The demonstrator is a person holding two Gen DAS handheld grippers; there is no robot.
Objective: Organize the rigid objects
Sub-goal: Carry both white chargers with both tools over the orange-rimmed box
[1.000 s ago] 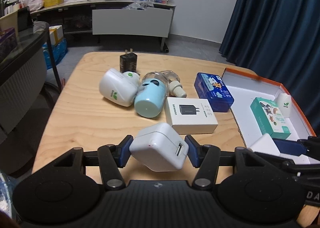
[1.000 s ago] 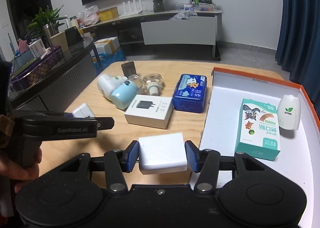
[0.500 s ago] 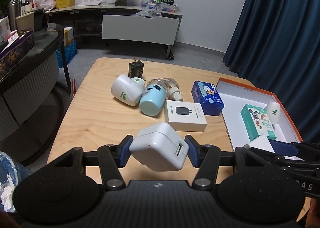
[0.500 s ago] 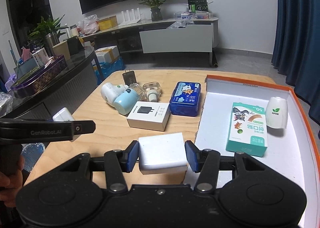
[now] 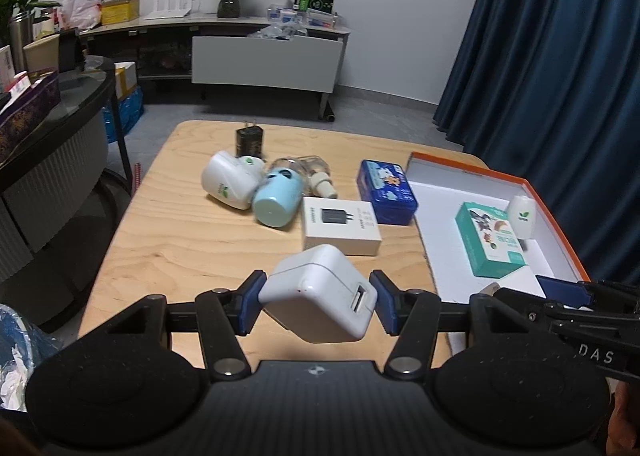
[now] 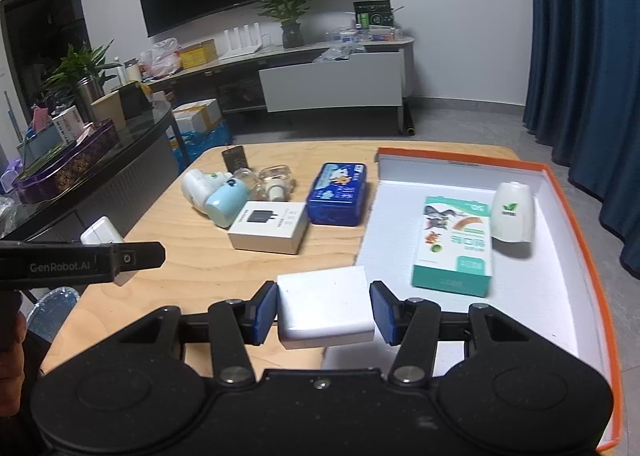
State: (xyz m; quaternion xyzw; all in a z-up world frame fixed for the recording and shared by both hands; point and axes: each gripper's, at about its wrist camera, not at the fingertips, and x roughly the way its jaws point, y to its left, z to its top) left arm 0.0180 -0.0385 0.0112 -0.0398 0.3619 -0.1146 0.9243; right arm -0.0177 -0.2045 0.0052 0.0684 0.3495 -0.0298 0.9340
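My left gripper (image 5: 318,306) is clamped on a white USB charger cube (image 5: 318,296), one blue pad pressed against each side. The cube sits tilted between the pads, its USB port facing the camera, and hangs above the near edge of the wooden table (image 5: 168,240).

My right gripper (image 6: 323,310) is clamped on a white rectangular block (image 6: 325,302), pads flat against its left and right faces. The block is held above the table edge, just beside the near left corner of the orange-rimmed white tray (image 6: 560,296).

Inside the tray lie a green-and-white carton (image 6: 456,244), flat, and a white plug-in vaporizer (image 6: 513,212) touching the carton's far right corner.

On the table, left of the tray, in order outward:
- a blue tin (image 6: 338,194), just beside the tray wall;
- a white charger box (image 6: 270,226), near the tin;
- a light blue cylinder (image 5: 278,198), on its side;
- a white vaporizer (image 5: 230,184), touching the cylinder;
- a clear refill bottle (image 5: 316,176);
- a black plug adapter (image 5: 250,140), upright at the far edge.
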